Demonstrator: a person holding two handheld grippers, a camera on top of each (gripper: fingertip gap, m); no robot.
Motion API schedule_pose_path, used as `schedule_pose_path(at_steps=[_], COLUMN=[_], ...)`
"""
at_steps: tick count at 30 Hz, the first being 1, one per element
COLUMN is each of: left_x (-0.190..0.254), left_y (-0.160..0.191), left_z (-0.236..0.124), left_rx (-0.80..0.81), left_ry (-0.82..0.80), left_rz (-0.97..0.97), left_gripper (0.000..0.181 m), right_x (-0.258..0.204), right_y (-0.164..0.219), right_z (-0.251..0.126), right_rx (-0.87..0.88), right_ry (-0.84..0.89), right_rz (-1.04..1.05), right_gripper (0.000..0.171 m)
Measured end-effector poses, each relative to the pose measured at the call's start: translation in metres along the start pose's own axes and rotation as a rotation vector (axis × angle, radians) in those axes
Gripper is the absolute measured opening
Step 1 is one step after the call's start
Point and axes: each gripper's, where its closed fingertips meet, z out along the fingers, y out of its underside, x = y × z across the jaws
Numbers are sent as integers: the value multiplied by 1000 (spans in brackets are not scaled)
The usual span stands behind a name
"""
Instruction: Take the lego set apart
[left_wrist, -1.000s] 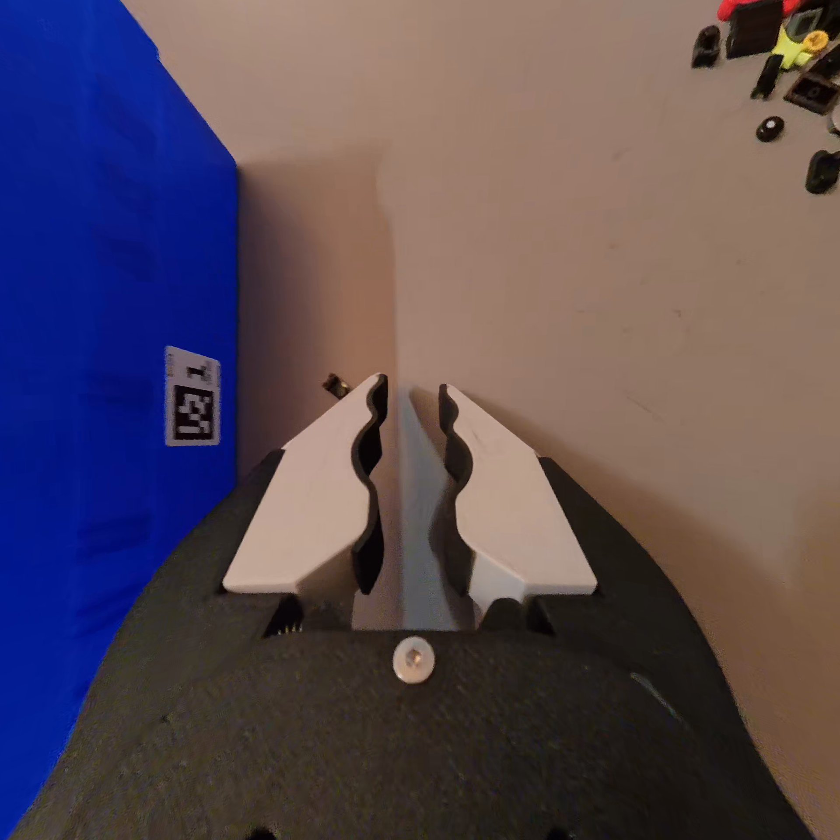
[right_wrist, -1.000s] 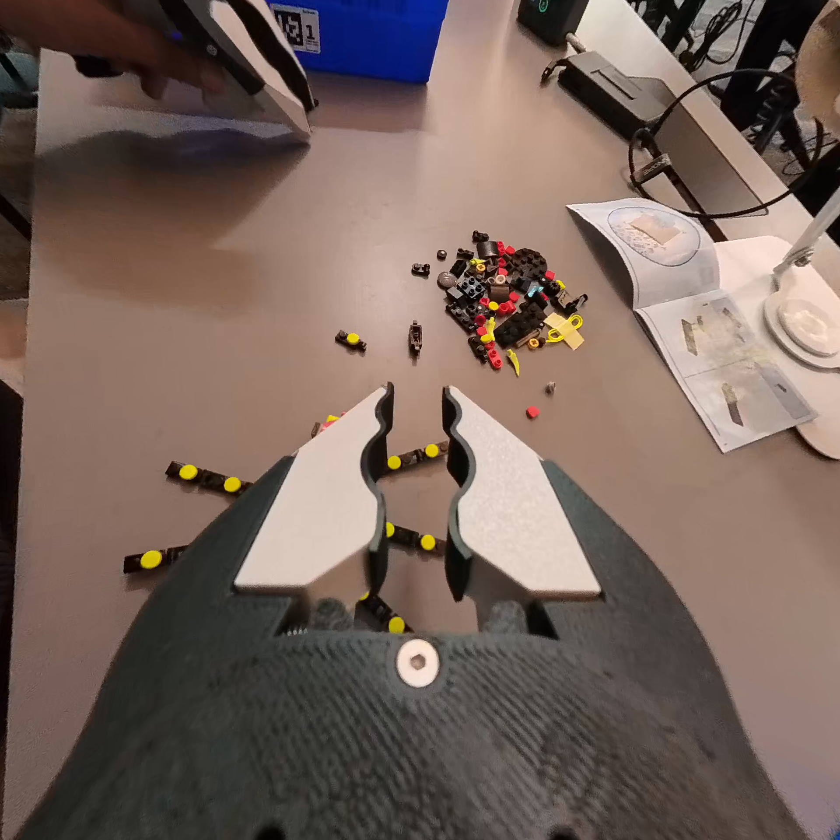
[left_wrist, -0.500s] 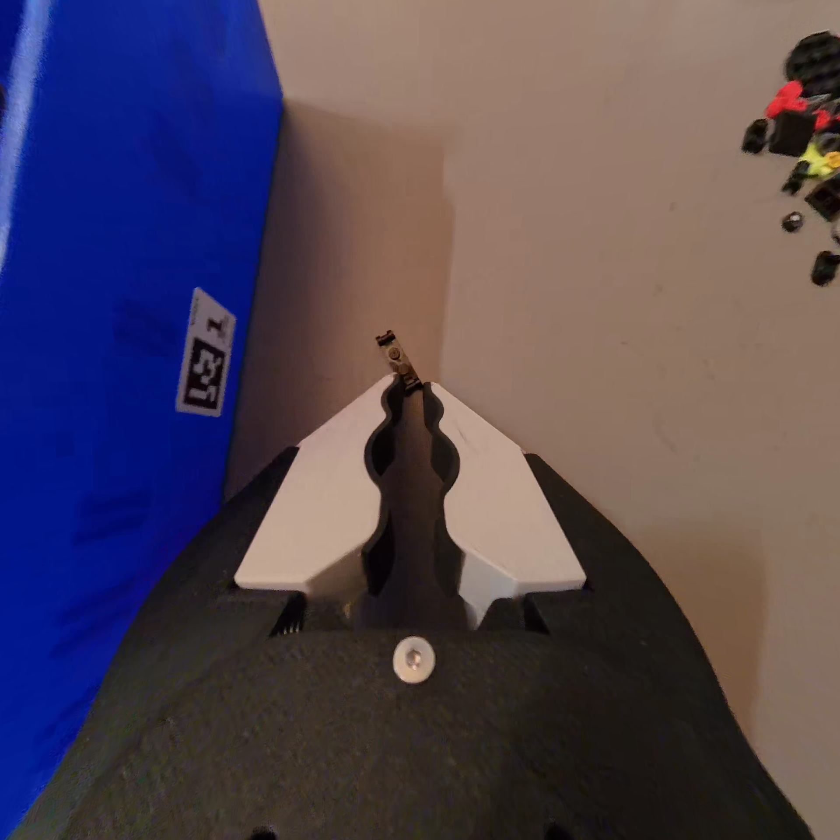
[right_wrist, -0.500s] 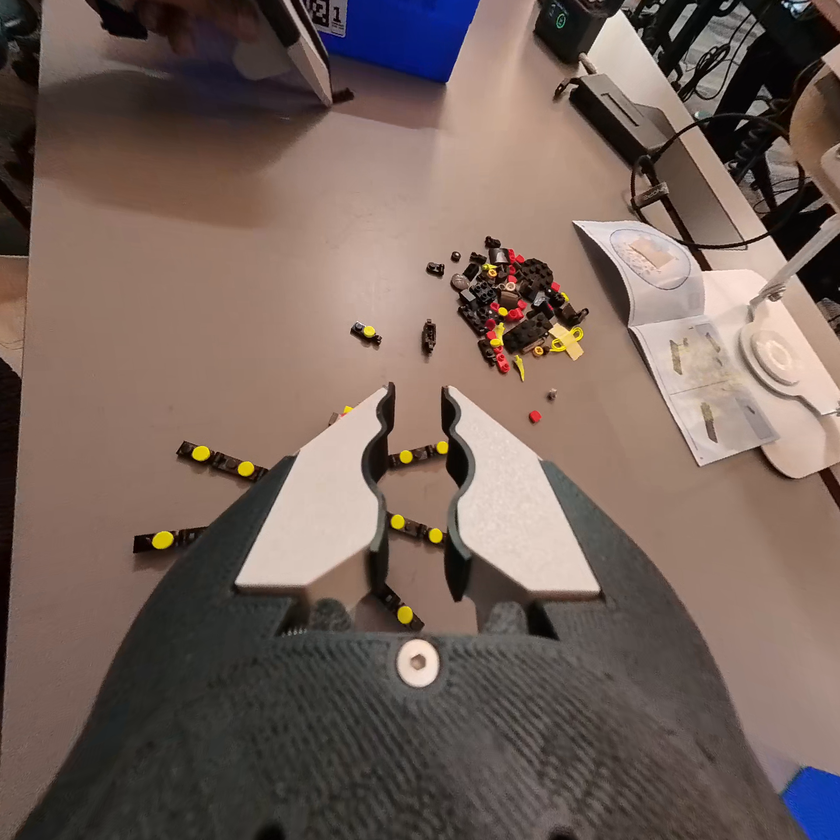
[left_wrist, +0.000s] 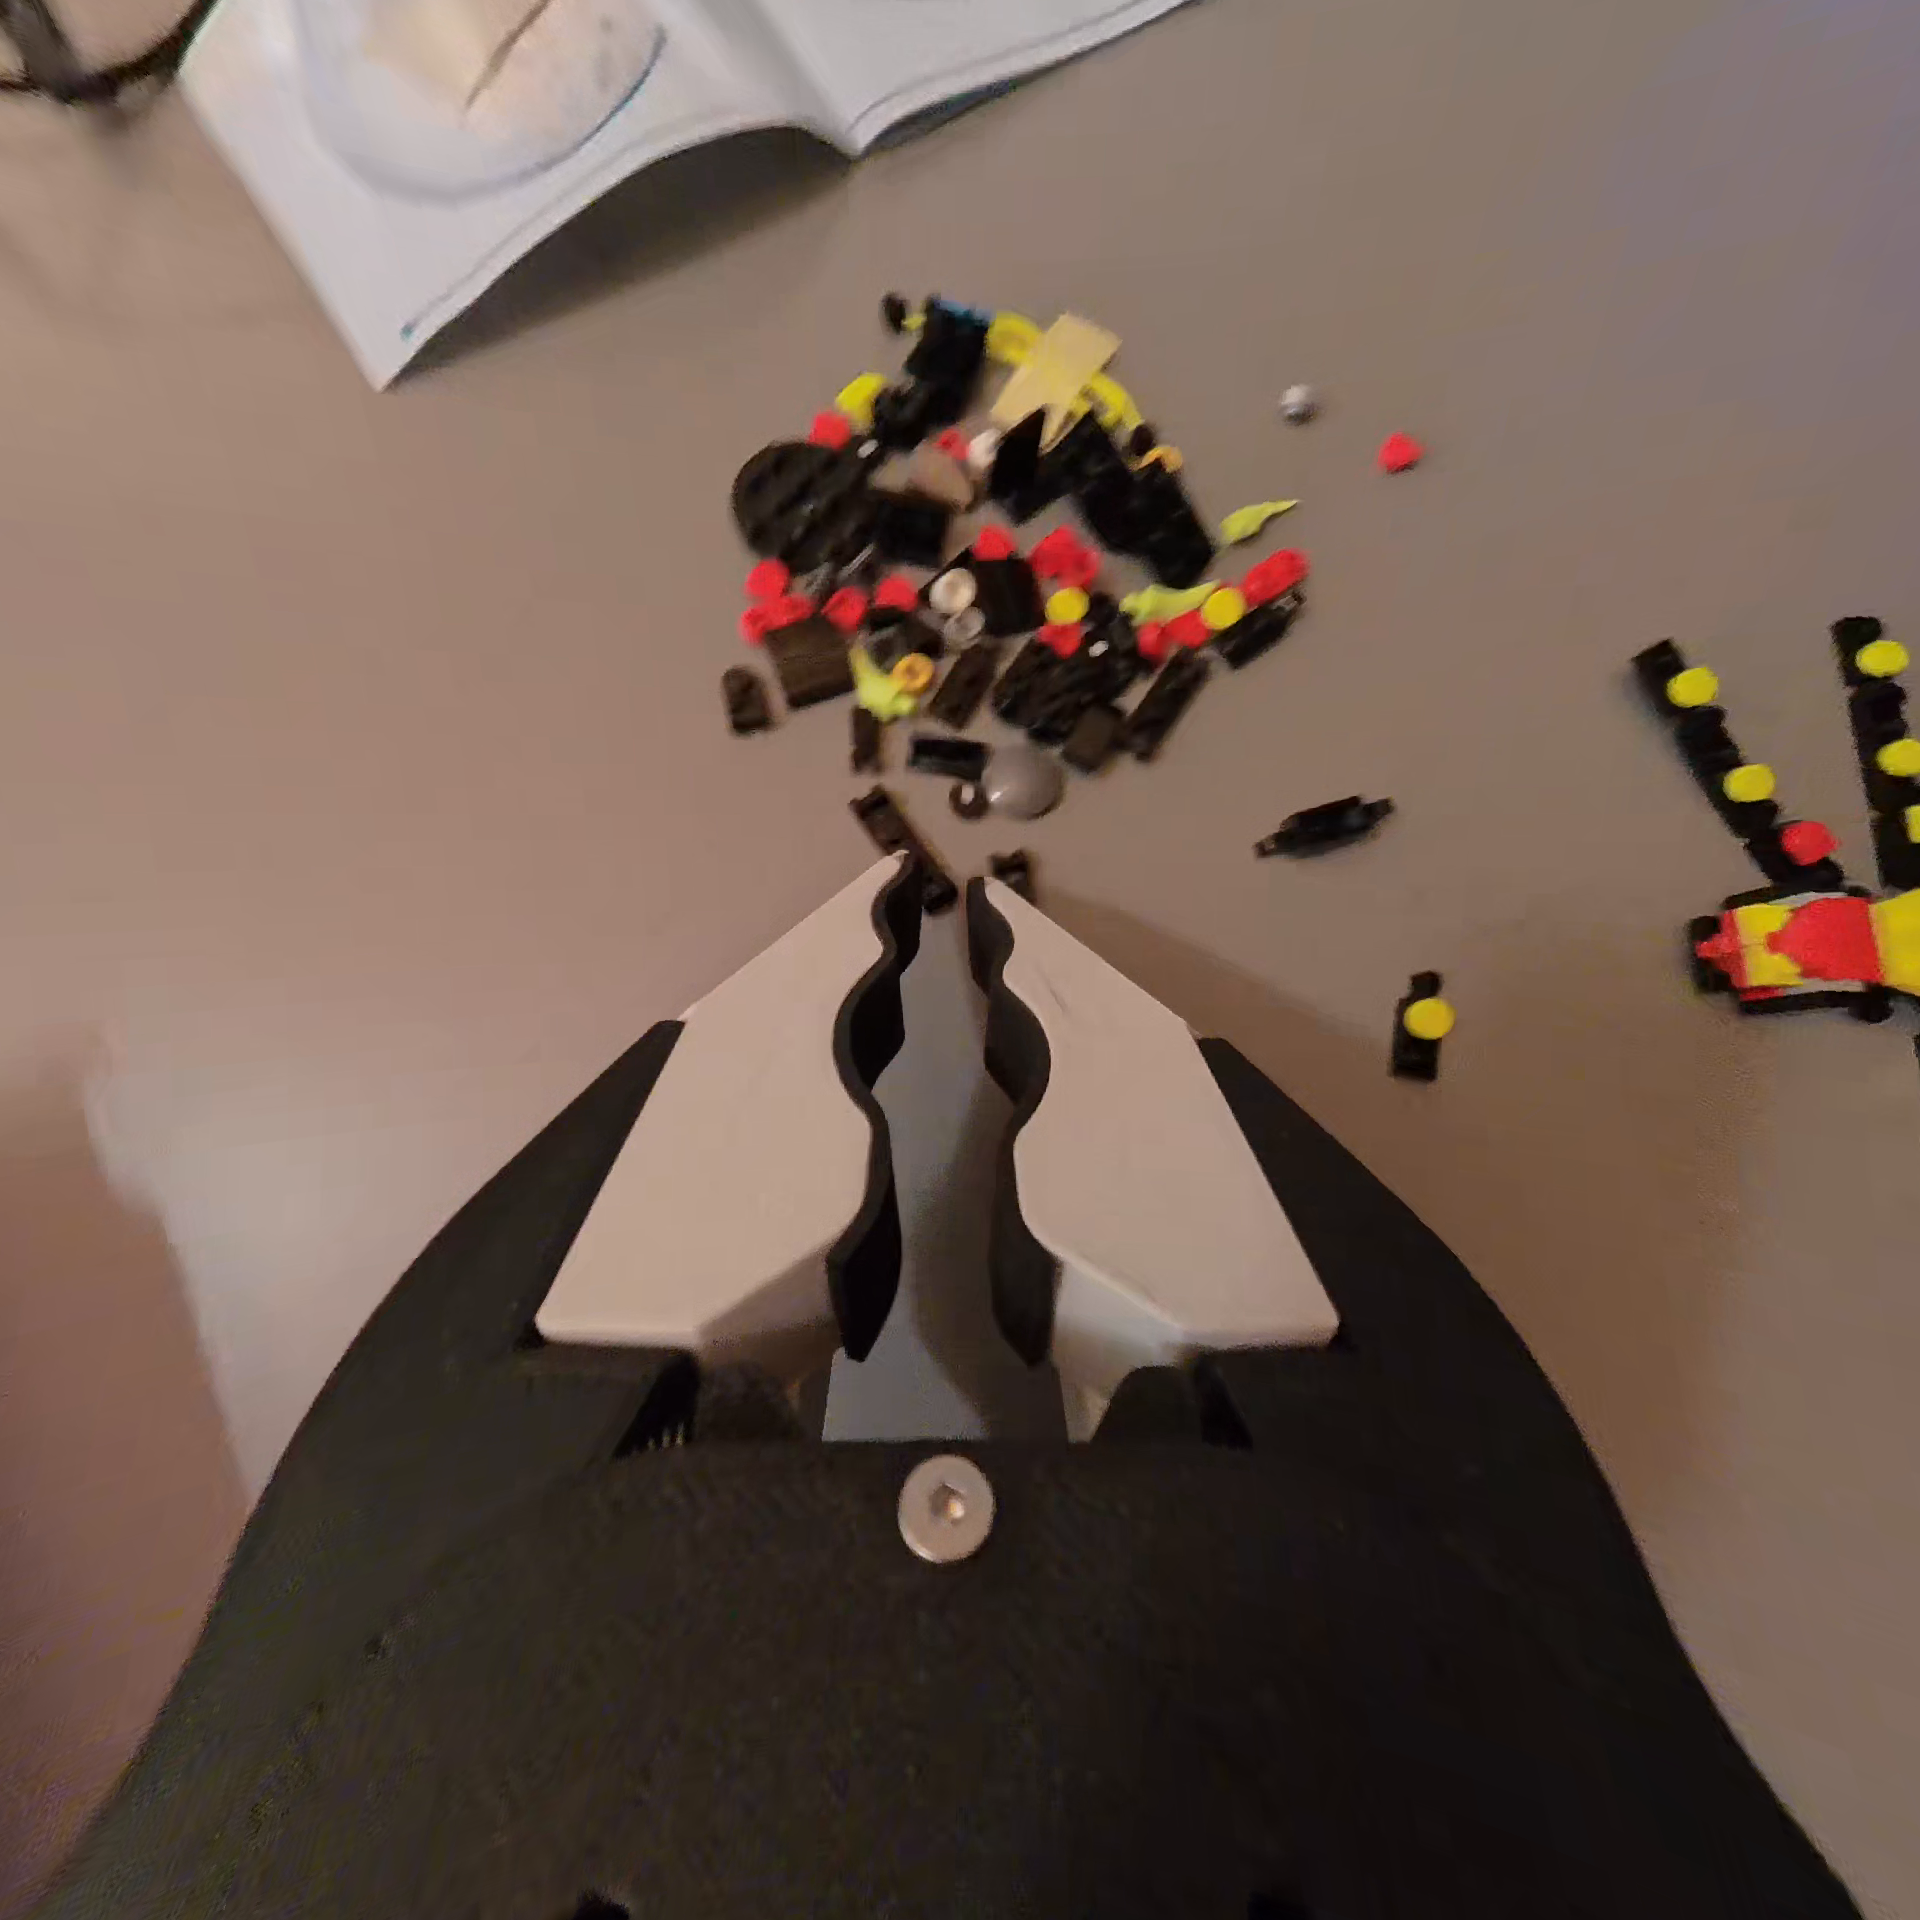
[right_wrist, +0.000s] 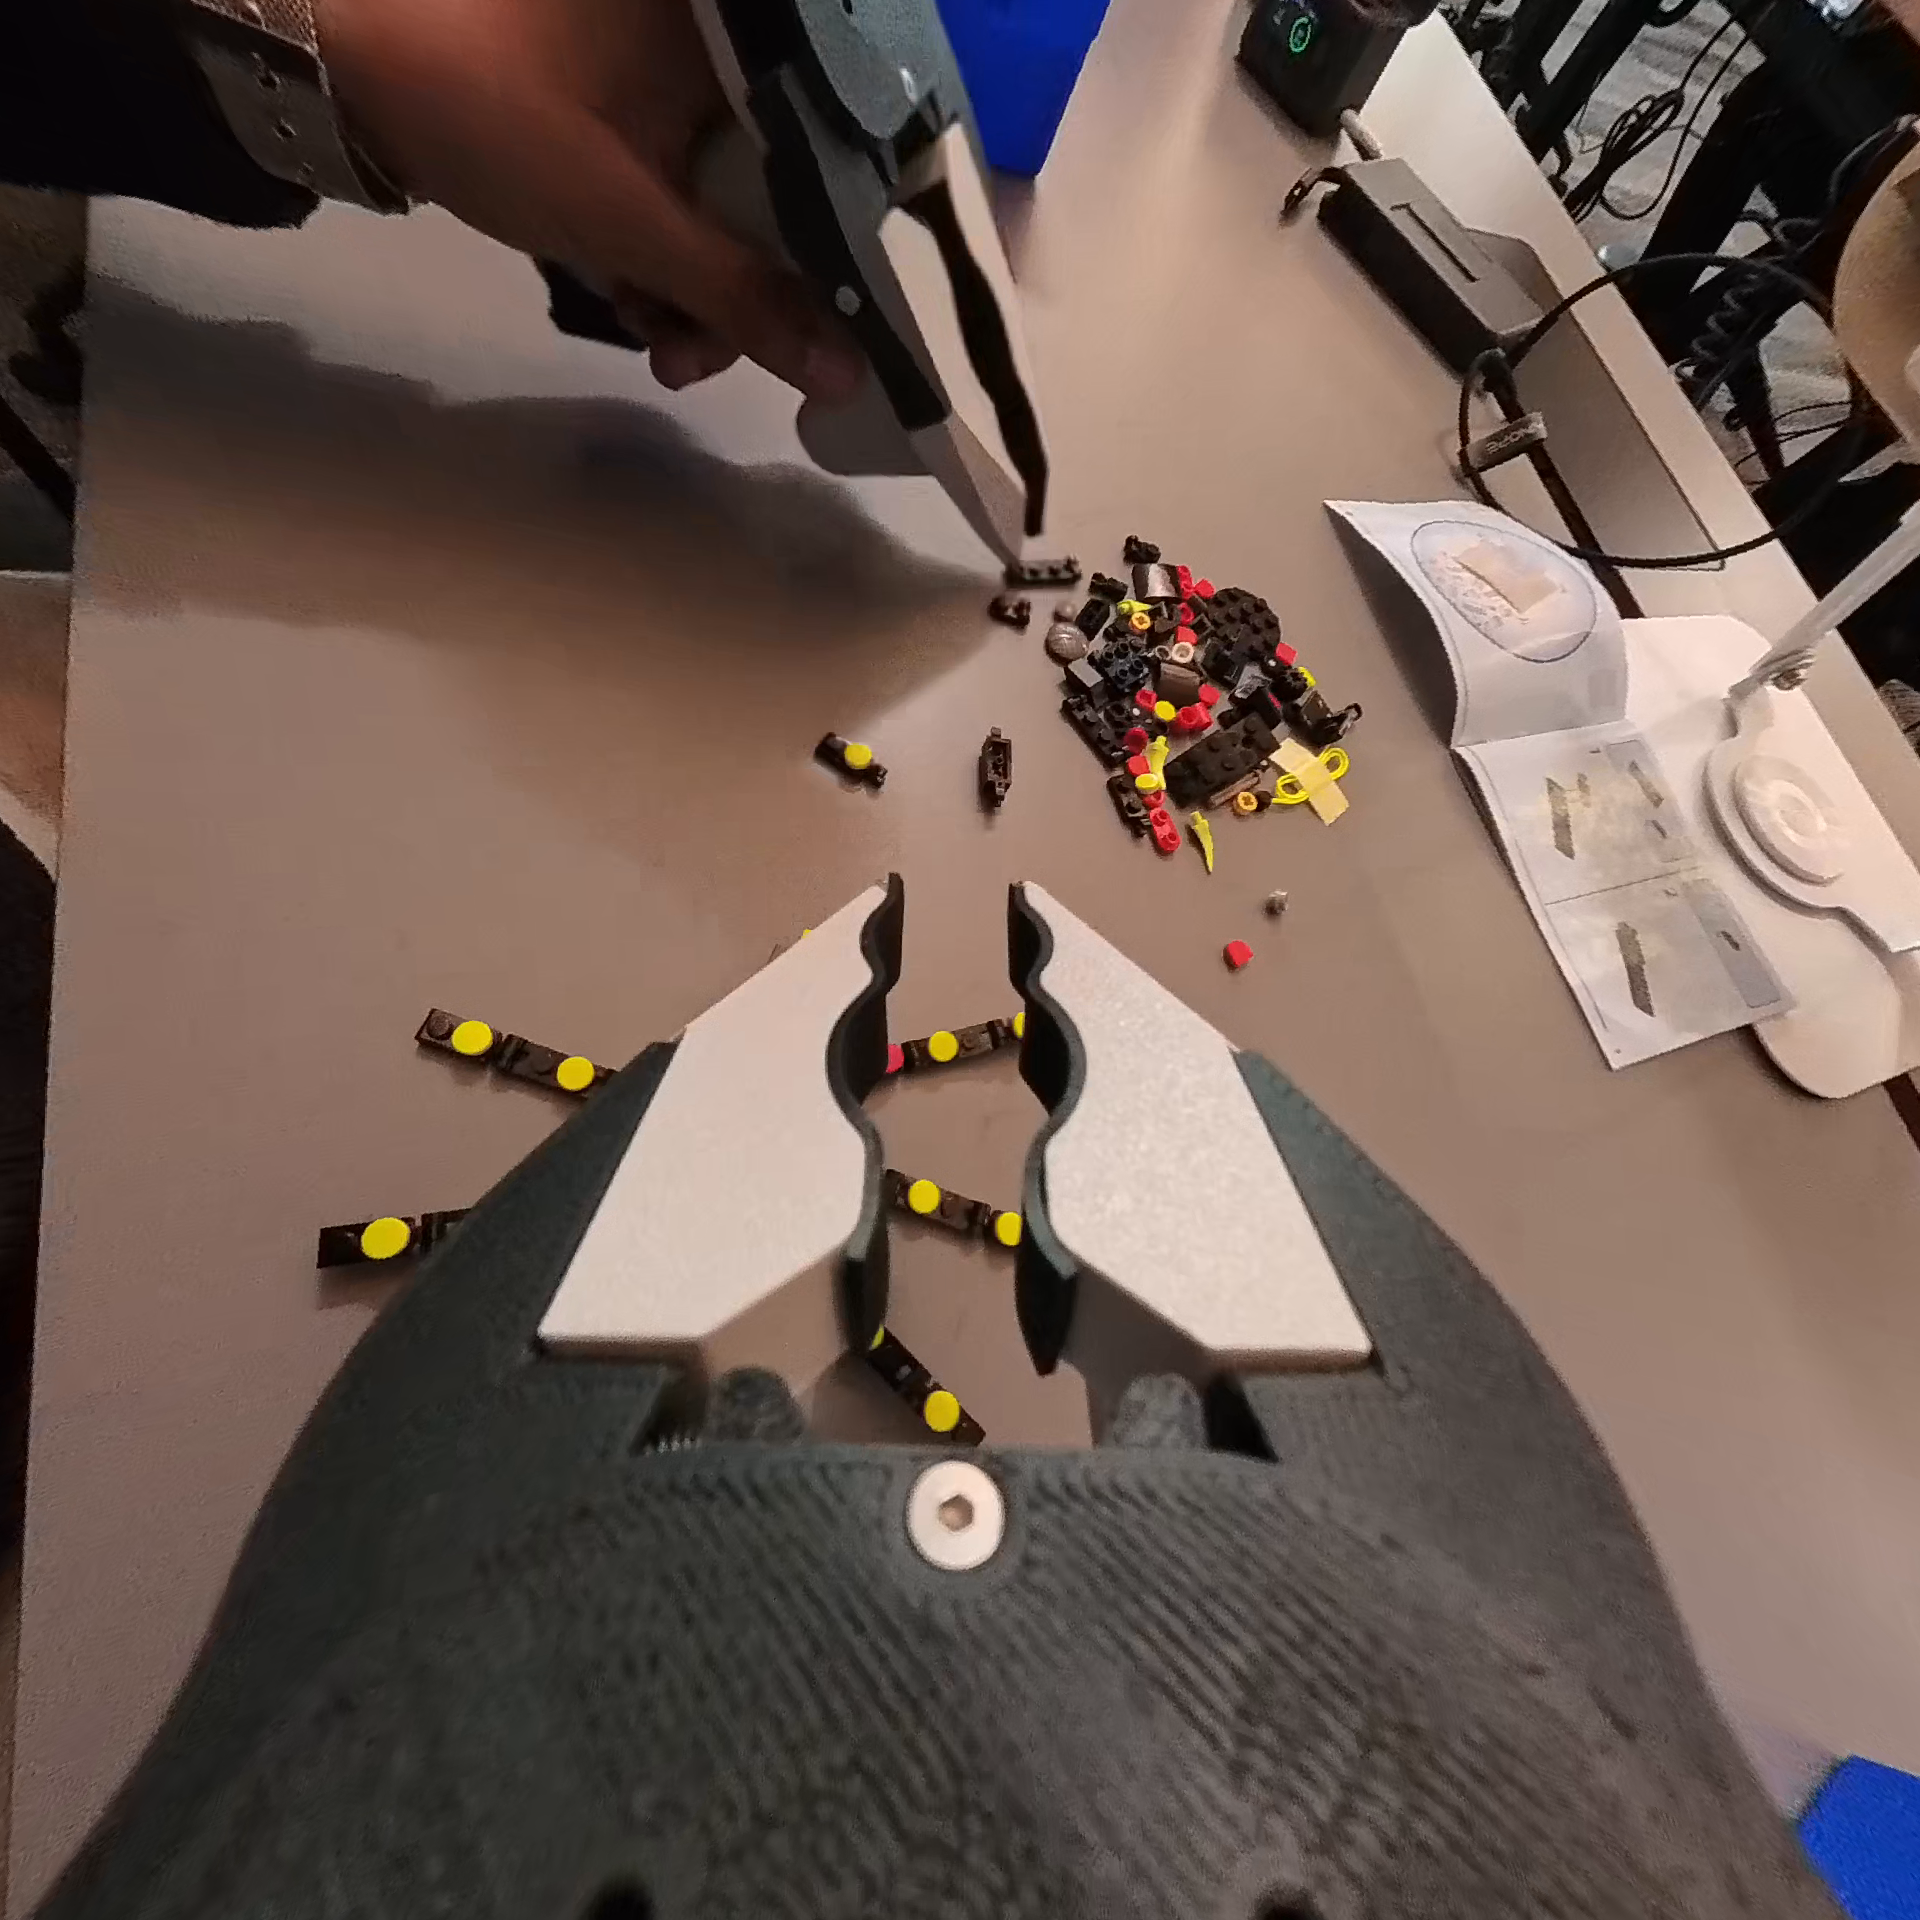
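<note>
Two grippers are shown. The left gripper (left_wrist: 940, 883), slightly parted, appears emptied above a small black plate (right_wrist: 1042, 570) beside the loose-brick pile (right_wrist: 1195, 707). The right gripper (right_wrist: 954, 888), open and empty, is held directly over the yellow-studded black legged model (right_wrist: 940, 1044), which is nearer it.

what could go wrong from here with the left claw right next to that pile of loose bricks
1. The left claw, slightly open, has its tips at a small black lego plate on the edge of the heap of loose black, red and yellow lego pieces. A sideways nudge could scatter the heap.
2. The right claw hangs open over the black lego strips with yellow studs of the part-built model. Dropping blind, it might pinch the wrong strip.
</note>
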Motion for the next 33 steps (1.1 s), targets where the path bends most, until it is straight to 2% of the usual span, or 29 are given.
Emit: schedule_pose_path(at_steps=[4, 7, 12, 16, 18, 19, 23, 27, 33], left_x=[17, 45, 90, 95, 92, 96, 119, 141, 160], left_y=[-9, -9, 24, 33, 34, 36, 47, 58, 66], left_z=[-6, -16, -15, -11, -8, -10, -19, -27, -33], left_rx=[60, 104, -71, -104, -110, -116, -151, -158, -164], left_ry=[50, 213, 409, 351, 311, 322, 416, 465, 505], left_rz=[30, 49, 10, 90, 138, 155, 181, 253, 329], left_gripper=[12, 15, 24, 27, 12, 6, 6, 6, 6], right_x=[-2, -2, -7, -13, -16, -17, -29, -57, -80], right_y=[4, 8, 14, 16, 18, 19, 15, 11, 19], right_z=[2, 6, 13, 19, 22, 23, 27, 31, 47], right_rx=[-9, -28, -42, -38, -47, -50, -36, -42, -126], right_ry=[-7, -6, -33, -63, -76, -81, -125, -246, -290], right_rz=[2, -11, -2, 17, 15, 12, 27, 24, -70], right_gripper=[19, 19, 19, 18, 19, 19, 18, 6, 8])
